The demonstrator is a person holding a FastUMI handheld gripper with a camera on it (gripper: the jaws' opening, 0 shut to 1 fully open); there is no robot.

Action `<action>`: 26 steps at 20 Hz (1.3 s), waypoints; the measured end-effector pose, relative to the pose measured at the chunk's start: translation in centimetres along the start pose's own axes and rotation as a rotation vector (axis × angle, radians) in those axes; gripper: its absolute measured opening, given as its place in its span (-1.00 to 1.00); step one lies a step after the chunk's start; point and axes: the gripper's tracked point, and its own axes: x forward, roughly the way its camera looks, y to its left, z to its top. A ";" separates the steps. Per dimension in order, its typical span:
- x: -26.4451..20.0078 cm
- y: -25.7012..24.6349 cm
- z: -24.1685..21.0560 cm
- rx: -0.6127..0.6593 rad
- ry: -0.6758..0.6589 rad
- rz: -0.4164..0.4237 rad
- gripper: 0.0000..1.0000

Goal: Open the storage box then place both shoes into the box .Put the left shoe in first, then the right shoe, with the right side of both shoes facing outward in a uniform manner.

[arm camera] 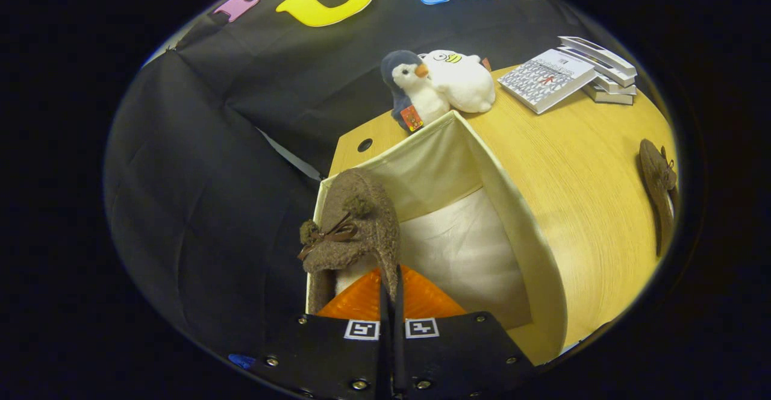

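Note:
A cream fabric storage box [512, 207] stands open on the wooden table, and I look down into it. My gripper [390, 294] is shut on the rim of a brown fuzzy shoe [361, 219] with a pom-pom bow. The shoe hangs just ahead of the fingers, over the box's left side, toe pointing away. The second brown shoe [659, 189] lies on the table far to the right of the box.
A plush penguin [412, 90] and a white plush toy [461, 81] sit behind the box's far corner. A stack of books [566, 75] lies at the back right of the wooden table [578, 171]. Black cloth walls rise to the left and behind.

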 end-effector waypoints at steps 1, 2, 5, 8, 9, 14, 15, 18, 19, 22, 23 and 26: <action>0.3 0.4 -0.3 -0.015 0.017 0.025 -0.90; 0.1 1.0 -0.4 -0.029 0.030 0.061 -0.81; -1.5 1.4 0.6 -0.125 0.004 0.087 0.99; -4.1 1.3 2.2 -0.216 -0.049 0.108 0.96; -5.1 1.0 2.9 -0.229 -0.070 0.121 0.95; -11.1 -3.9 7.4 -0.313 -0.219 0.090 0.95; -12.1 -5.3 8.1 -0.328 -0.242 0.072 0.95; -15.1 -9.8 9.8 -0.351 -0.296 0.010 0.95; -16.0 -11.6 10.2 -0.356 -0.308 -0.019 0.95; -18.1 -15.7 10.9 -0.343 -0.330 -0.062 0.95; -18.8 -17.6 11.2 -0.335 -0.334 -0.084 0.95; -20.3 -23.2 11.6 -0.337 -0.341 -0.164 0.95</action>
